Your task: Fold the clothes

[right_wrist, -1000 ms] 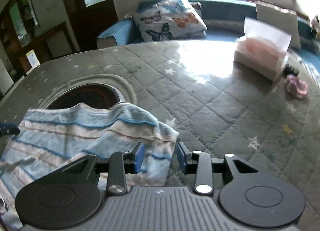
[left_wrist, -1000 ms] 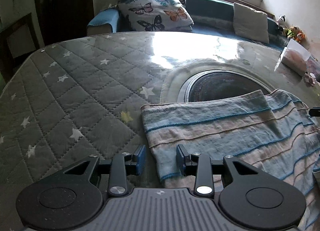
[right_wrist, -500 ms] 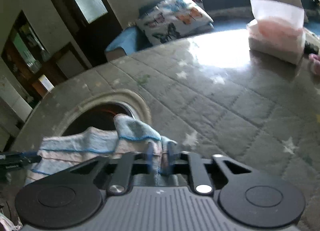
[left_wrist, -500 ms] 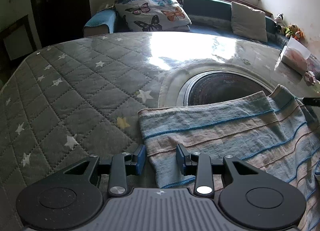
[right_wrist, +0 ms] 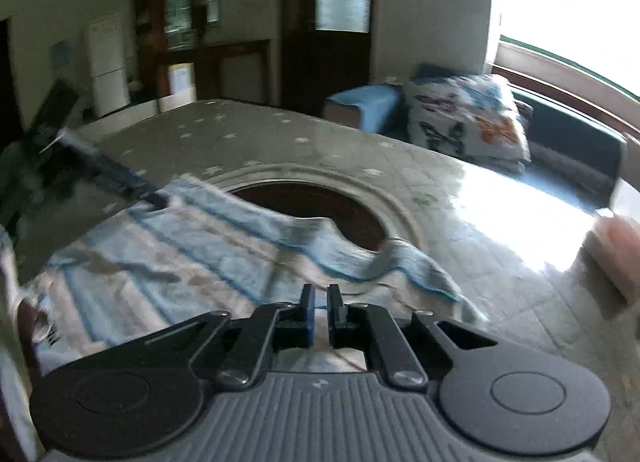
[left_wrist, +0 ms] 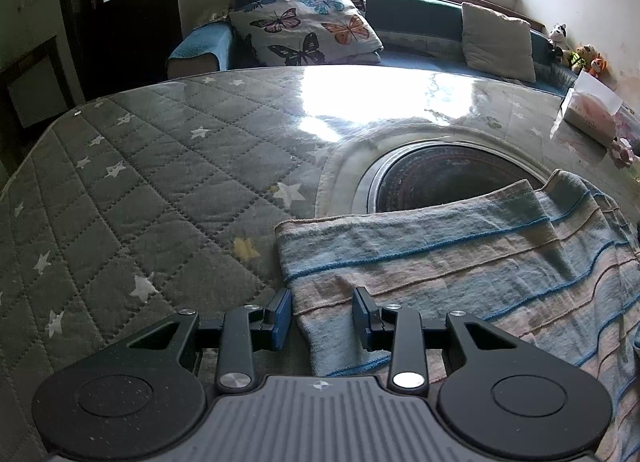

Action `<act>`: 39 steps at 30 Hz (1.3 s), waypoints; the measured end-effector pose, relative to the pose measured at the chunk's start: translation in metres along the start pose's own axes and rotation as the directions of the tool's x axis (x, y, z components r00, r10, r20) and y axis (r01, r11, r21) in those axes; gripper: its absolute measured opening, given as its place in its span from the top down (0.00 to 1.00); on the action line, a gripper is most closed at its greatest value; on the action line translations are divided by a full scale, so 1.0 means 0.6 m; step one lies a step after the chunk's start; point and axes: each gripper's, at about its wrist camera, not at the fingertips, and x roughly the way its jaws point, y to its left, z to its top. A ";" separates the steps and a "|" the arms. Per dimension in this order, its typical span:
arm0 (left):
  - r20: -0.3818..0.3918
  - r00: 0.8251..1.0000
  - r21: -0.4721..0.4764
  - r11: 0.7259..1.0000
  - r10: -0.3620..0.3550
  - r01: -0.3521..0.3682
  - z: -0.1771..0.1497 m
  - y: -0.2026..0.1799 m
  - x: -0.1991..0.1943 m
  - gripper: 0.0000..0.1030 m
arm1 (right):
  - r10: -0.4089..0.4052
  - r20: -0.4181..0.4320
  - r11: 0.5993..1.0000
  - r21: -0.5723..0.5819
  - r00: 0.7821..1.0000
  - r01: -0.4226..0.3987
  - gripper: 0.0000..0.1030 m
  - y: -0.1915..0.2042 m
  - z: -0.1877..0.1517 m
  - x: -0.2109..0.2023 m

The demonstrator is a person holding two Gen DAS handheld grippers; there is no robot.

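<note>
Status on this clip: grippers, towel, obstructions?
Left gripper open, astride towel edge. Right gripper shut on towel, view blurred. Nothing in the way.
</note>
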 end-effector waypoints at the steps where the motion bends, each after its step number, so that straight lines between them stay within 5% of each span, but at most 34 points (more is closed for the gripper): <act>1: -0.001 1.000 -0.001 1.000 -0.002 0.002 0.001 0.001 0.000 0.65 | -0.023 -0.004 0.999 0.028 1.000 0.023 0.90 -0.011 0.002 0.002; 8: 0.000 1.000 0.000 1.000 -0.016 0.016 0.001 -0.007 0.005 0.66 | -0.160 -0.093 0.958 0.226 0.983 0.178 0.76 -0.117 -0.009 0.043; 12: 0.003 1.000 0.010 1.000 -0.022 0.022 0.005 -0.009 0.009 0.75 | -0.152 -0.130 0.905 0.379 0.980 0.190 0.68 -0.180 -0.020 0.061; 16: 0.009 0.999 0.018 0.999 -0.038 0.038 0.008 -0.017 0.010 0.91 | -0.069 -0.120 0.859 0.497 0.990 0.120 0.70 -0.214 -0.037 0.070; 19: 0.021 1.000 0.035 0.999 -0.022 0.021 0.012 -0.025 0.008 0.95 | -0.042 -0.100 0.863 0.498 0.994 0.087 0.97 -0.210 -0.036 0.068; 29: 0.086 0.995 0.007 0.998 0.060 -0.061 0.028 -0.001 -0.005 0.97 | -0.264 0.052 0.936 0.254 0.963 0.243 0.98 -0.148 0.008 0.000; 39: 0.166 0.980 0.013 0.994 0.109 -0.113 0.081 -0.001 -0.005 0.97 | -0.335 0.058 0.922 0.224 0.940 0.315 0.98 -0.159 0.047 0.030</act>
